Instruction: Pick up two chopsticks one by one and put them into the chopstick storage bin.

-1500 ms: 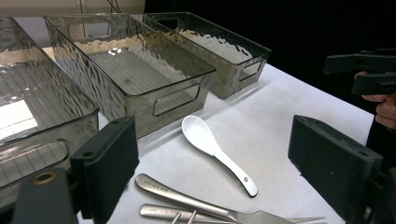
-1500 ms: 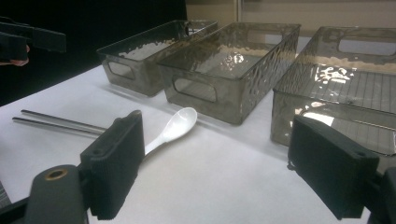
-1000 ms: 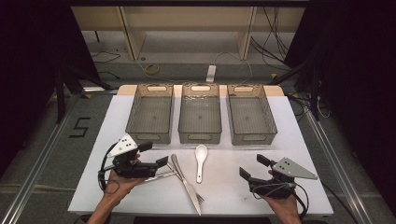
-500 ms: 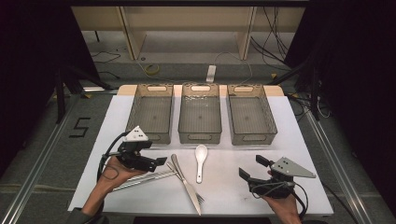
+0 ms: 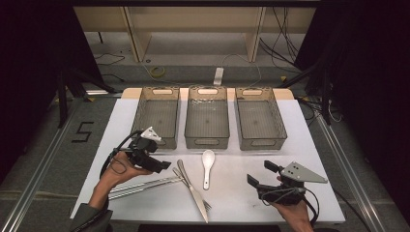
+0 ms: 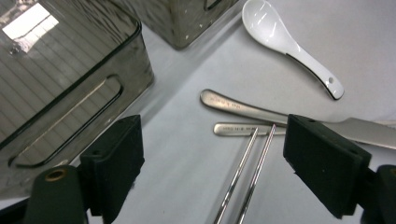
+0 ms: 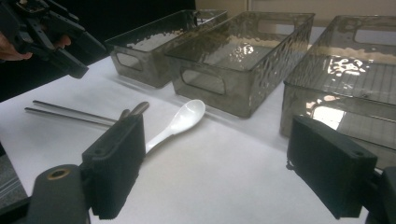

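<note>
Lining up over the white table (image 5: 159, 203), the left gripper (image 6: 212, 154) has its fingers wide but just starting to close, empty, straddling the steel chopsticks (image 6: 245, 175) lying flat beside the knife (image 6: 280, 116). I'd drop lower and pinch both sticks together so they don't scissor; the right gripper (image 7: 215, 158) sits open and empty.

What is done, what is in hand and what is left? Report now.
Done: nothing; the three bins are empty. In hand: the left gripper, open, hangs over the chopsticks; its jaws have just been closing slightly with the chopsticks between them, not yet pinched. The right gripper is open and holds nothing. Left: chopsticks, spoon, knife and fork lie on the table, probably bound for the bins.
</note>
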`<act>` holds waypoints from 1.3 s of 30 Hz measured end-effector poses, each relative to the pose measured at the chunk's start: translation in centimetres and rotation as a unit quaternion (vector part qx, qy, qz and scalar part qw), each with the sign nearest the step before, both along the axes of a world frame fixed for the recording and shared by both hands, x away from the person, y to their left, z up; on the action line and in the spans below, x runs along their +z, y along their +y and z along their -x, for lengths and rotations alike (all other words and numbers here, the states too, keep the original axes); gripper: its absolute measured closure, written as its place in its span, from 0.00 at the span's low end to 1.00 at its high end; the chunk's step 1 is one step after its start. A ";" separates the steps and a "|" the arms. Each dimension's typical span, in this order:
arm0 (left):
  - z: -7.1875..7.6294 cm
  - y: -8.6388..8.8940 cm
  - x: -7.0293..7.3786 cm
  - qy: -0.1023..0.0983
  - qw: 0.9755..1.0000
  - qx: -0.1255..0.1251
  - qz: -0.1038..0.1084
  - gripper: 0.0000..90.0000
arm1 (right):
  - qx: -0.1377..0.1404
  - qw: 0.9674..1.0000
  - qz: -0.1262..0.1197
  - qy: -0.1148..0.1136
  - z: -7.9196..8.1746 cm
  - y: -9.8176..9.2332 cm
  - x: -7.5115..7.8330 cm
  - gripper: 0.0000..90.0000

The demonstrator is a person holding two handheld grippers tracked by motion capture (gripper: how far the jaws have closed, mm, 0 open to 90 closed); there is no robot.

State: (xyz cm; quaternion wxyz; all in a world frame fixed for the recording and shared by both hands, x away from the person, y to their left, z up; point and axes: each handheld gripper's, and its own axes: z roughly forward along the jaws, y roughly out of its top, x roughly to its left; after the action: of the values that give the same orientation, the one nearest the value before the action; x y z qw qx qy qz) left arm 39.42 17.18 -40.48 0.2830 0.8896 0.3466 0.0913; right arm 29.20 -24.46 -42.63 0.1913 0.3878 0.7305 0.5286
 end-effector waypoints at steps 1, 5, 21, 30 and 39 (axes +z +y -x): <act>0.0 0.1 0.0 0.002 1.000 0.001 -0.011 0.23 | 0.002 1.000 0.002 -0.001 0.0 0.1 0.0 0.22; 0.0 0.6 -0.5 0.024 0.999 -0.003 -0.045 0.26 | 0.009 1.000 0.008 0.001 0.1 0.3 -0.1 0.22; 0.9 2.6 -3.0 0.096 0.988 -0.011 -0.122 0.45 | 0.013 1.000 0.010 0.007 0.0 0.4 -0.1 0.22; 1.3 3.1 -4.2 0.113 0.982 -0.023 -0.152 0.54 | 0.016 1.000 0.014 0.011 0.0 0.4 -0.2 0.22; 1.5 3.6 -4.7 0.125 0.978 -0.045 -0.163 0.65 | 0.018 1.000 0.017 0.012 0.0 0.5 -0.2 0.23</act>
State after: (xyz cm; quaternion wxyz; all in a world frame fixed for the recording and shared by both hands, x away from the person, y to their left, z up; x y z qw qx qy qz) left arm 37.96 20.76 -45.17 0.0922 0.9429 0.3192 0.0218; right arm 29.24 -23.95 -42.86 0.1794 0.3775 0.7488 0.5144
